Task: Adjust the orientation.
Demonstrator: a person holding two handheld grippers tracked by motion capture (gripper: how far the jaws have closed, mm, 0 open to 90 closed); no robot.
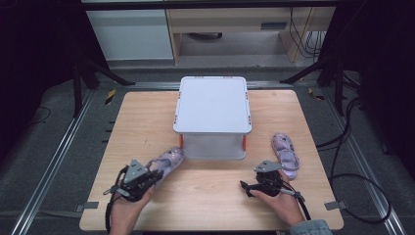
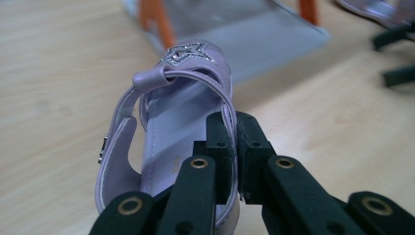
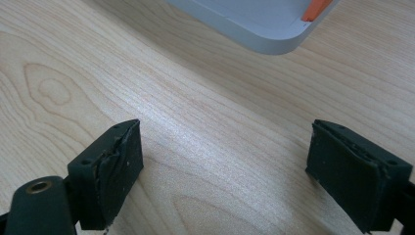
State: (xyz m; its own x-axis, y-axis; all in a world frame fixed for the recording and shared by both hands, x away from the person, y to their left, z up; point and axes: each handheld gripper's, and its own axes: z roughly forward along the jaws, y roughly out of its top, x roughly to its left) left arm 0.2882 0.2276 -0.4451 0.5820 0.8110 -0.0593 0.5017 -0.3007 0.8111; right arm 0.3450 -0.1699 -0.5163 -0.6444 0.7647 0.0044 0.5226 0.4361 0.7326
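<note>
Left tongs — jaws pinched on the side strap of a lilac sandal, held near the worktop's front-left, at about 8 o'clock from the white lidded box. Right tongs — spread wide, nothing between them, over bare wood at about 5 o'clock from the box.

Sandal: child's size, likely light; thin, soft straps that bend under a pinch, stiffer sole, jewelled toe trim best left alone. Firmest hold judged at the sole's edge or heel strap.

Second sandal — lying flat, at 4 o'clock from the box.
</note>
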